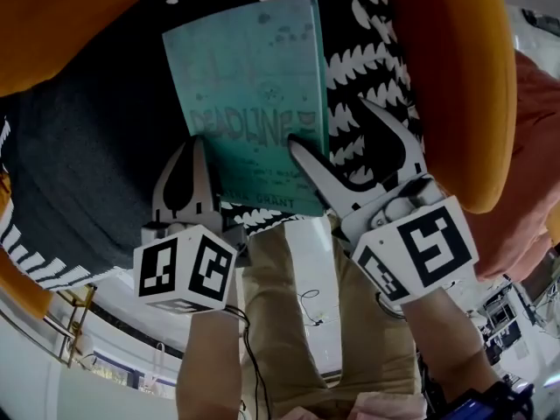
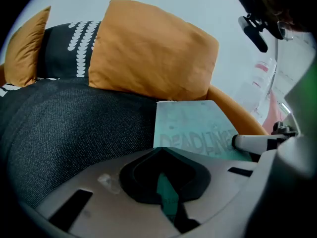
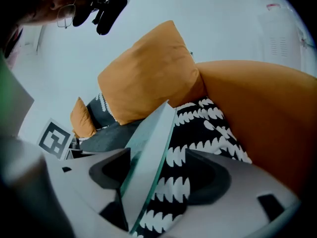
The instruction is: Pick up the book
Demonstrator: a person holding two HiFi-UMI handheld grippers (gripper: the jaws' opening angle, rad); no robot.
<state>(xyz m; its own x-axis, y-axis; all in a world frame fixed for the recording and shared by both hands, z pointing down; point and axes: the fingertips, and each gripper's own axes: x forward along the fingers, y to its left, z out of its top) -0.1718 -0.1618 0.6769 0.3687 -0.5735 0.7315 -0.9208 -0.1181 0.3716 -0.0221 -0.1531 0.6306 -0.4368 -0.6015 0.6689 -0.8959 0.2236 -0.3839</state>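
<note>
- Two grippers are meeting on one teal book [image 1: 249, 94], which is hanging tilted over the far part of the dark grey seat [image 1: 87, 156], with its right edge past the seat and over the black-and-white patterned fabric [image 1: 367, 33].
- Left gripper [image 1: 199, 151] is reaching in from the near side of the seat; its jaws are pressing together on the near left edge of the book, and a teal sliver is showing between the dark pads in the left gripper view.
- Right gripper [image 1: 331, 122] is coming in beyond the seat's right side; its jaws are standing apart with the book running edge-on between them, close against one pad, while patterned fabric is showing through the gap at the other.
- One orange cushion [image 2: 148, 53] is leaning at the back of the seat.
</note>
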